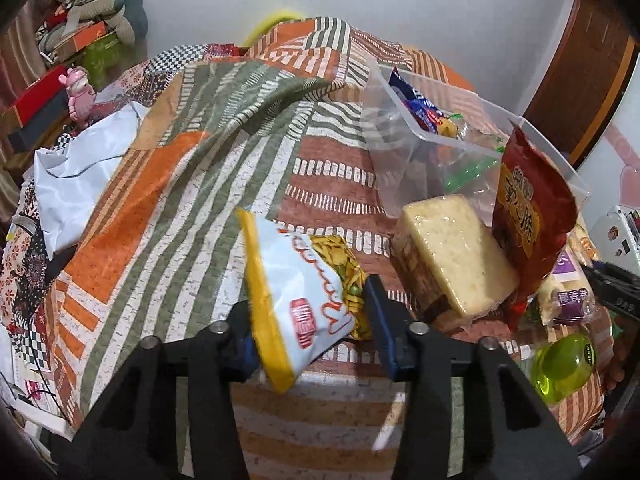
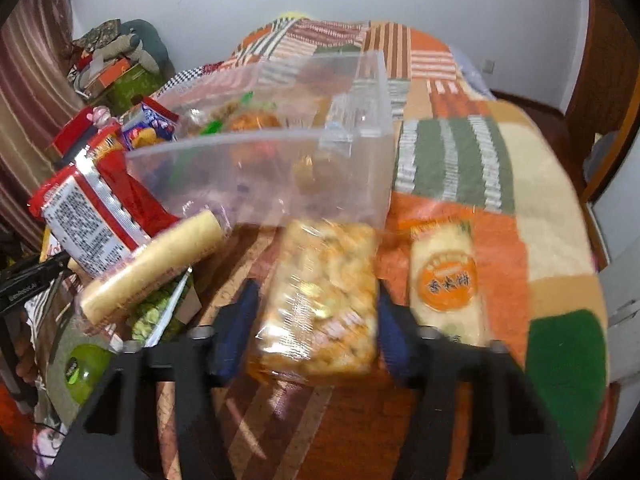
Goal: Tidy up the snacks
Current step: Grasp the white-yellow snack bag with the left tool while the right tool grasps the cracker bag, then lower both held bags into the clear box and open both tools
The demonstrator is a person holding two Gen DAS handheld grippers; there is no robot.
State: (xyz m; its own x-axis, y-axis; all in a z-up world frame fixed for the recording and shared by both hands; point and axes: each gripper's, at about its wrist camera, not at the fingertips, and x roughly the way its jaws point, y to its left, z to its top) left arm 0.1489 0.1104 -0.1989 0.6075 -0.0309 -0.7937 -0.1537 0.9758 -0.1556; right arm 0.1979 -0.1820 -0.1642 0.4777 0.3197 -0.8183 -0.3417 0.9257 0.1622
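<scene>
At frame bottom, the left gripper (image 1: 310, 320) clamps a white-and-yellow snack bag (image 1: 296, 300); the right gripper (image 2: 316, 328) clamps a clear-wrapped cracker pack (image 2: 320, 300).

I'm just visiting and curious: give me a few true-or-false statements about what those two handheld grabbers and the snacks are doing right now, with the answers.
1. The left gripper has its jaws closed on a white and yellow snack bag. True.
2. The right gripper holds nothing. False: a clear-wrapped cracker pack sits between its jaws.
3. The clear plastic bin has no snacks in it. False: several wrapped snacks already lie inside.
4. A wrapped pale cake slab lies outside the bin, near its front. True.
5. The green bottle stands inside the bin. False: it lies on the patchwork blanket, outside the bin.
</scene>
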